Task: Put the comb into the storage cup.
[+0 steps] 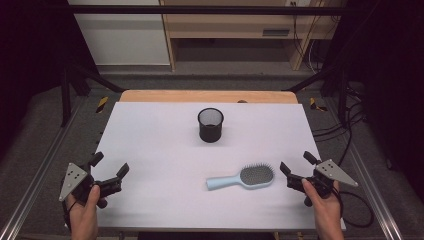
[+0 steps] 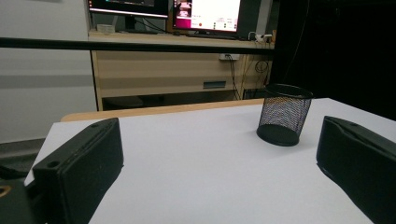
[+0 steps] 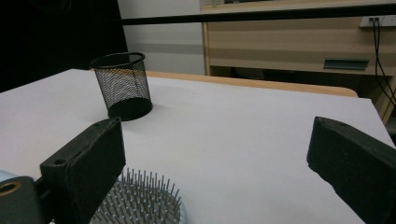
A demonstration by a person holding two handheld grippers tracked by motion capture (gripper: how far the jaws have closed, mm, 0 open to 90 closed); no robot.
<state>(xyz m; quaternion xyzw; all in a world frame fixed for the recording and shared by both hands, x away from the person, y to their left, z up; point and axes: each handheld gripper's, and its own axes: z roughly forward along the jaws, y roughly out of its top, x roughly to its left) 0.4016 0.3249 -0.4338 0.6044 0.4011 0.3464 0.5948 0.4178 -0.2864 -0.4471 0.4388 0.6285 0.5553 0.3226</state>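
Observation:
A light blue hairbrush (image 1: 244, 177) lies flat on the white table (image 1: 165, 150), bristles up, handle pointing left; its bristle head (image 3: 140, 203) shows low in the right gripper view. A black mesh cup (image 1: 210, 124) stands upright near the table's far middle, also as cup (image 2: 284, 114) and cup (image 3: 123, 86). My left gripper (image 1: 109, 165) rests at the near left edge, open, nothing between its jaws (image 2: 219, 163). My right gripper (image 1: 297, 163) sits open at the near right edge, just right of the brush head, jaws wide and apart from it (image 3: 219, 158).
A wooden strip (image 1: 207, 96) borders the table's far edge. Beyond it stand a wooden desk (image 2: 177, 65) with monitors, a black crossbar (image 1: 200, 9) and cables at the right. Metal frame rails run along both sides of the table.

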